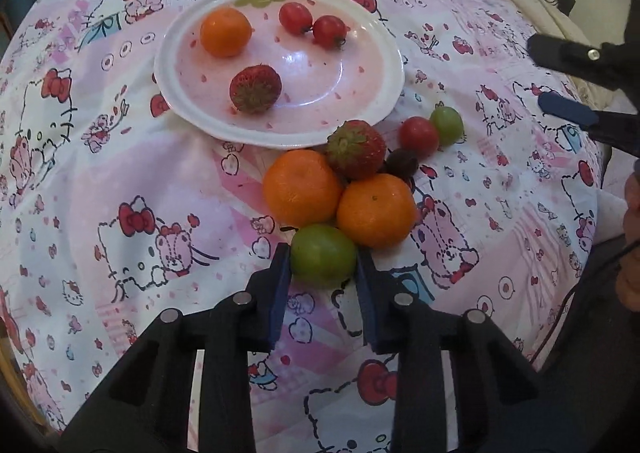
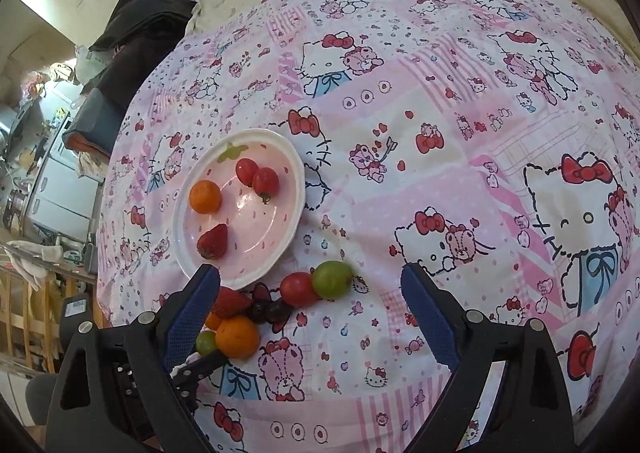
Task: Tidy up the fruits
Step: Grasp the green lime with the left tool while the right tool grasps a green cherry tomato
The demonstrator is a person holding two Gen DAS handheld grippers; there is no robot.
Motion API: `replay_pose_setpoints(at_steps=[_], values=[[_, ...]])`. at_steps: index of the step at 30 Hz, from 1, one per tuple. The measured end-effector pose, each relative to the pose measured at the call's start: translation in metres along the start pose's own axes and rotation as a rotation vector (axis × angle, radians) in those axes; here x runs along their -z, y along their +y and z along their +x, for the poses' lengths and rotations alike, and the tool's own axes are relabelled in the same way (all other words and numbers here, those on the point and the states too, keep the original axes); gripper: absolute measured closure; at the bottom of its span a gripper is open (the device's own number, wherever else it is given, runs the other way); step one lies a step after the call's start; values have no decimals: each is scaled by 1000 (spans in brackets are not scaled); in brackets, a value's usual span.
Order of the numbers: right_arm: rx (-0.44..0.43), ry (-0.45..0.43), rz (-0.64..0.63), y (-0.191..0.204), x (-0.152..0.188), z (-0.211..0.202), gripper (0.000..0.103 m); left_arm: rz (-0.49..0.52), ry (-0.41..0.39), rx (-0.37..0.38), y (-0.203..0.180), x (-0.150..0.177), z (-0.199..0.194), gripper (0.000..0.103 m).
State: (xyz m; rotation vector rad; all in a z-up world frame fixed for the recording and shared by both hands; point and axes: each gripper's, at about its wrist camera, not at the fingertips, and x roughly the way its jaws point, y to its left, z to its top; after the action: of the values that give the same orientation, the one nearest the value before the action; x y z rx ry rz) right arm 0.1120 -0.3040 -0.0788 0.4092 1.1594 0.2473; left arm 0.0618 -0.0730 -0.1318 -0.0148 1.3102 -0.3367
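Pink cartoon-print cloth (image 1: 120,181) covers the bed; from the left wrist, the left tool (image 1: 323,253) brackets a green fruit (image 1: 323,255), pads at its sides, two oranges (image 1: 302,186) and a strawberry (image 1: 356,149) crowding just behind, before the plate (image 1: 384,93). From the right wrist, the right tool (image 2: 310,285) gapes wide and empty above the pile, its left finger (image 2: 192,313) hiding part of it beside the plate (image 2: 298,189).

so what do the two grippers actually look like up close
Both are alike. The left gripper has a black plastic frame with cut-out openings, round silver pins on top, and flat dark blue pads on its jaws. The right gripper matches it, and its blue pads show a fine mesh texture. A thin dark cable runs along the right edge of the left wrist view.
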Motion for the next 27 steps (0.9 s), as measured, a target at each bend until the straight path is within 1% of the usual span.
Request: replay_pose_setpoints(at_steps=[2,4,5,7,9,10,12,14,15,18,23,24,25,27], values=[[0,26,33,-7,0,4,9,-12,-8,4,3,0,-6,76],[-20,78,74,-15,-2,14,20,-28,-30,2,7,0,-17,76],[-32,115,98,-19,-3,23,29,-40,-45,-7,9,-1,-23,76],[-17,155,134,-26,-4,36,32,-63,-74,-20,15,-2,-32,76],[-5,187,158,-31,-5,48,41,-92,-97,-31,23,-3,-39,76],[-5,205,164,-32,-5,54,43,-111,-108,-40,28,-4,-42,76],[3,228,165,-29,-5,61,50,-137,-124,-57,35,-6,-46,76],[10,249,160,-24,-6,68,53,-158,-136,-64,40,-8,-48,76],[24,253,157,-22,-7,71,57,-169,-142,-68,44,-9,-49,76],[31,275,190,-23,-7,81,58,-193,-154,-82,50,-9,-51,76],[47,290,209,-28,-8,93,59,-215,-161,-89,58,-9,-53,76],[48,284,210,-29,-8,92,66,-222,-163,-89,58,-9,-53,76],[33,276,213,-30,-9,90,70,-222,-164,-87,59,-10,-54,76],[16,270,217,-32,-10,87,72,-217,-170,-91,56,-12,-54,76]])
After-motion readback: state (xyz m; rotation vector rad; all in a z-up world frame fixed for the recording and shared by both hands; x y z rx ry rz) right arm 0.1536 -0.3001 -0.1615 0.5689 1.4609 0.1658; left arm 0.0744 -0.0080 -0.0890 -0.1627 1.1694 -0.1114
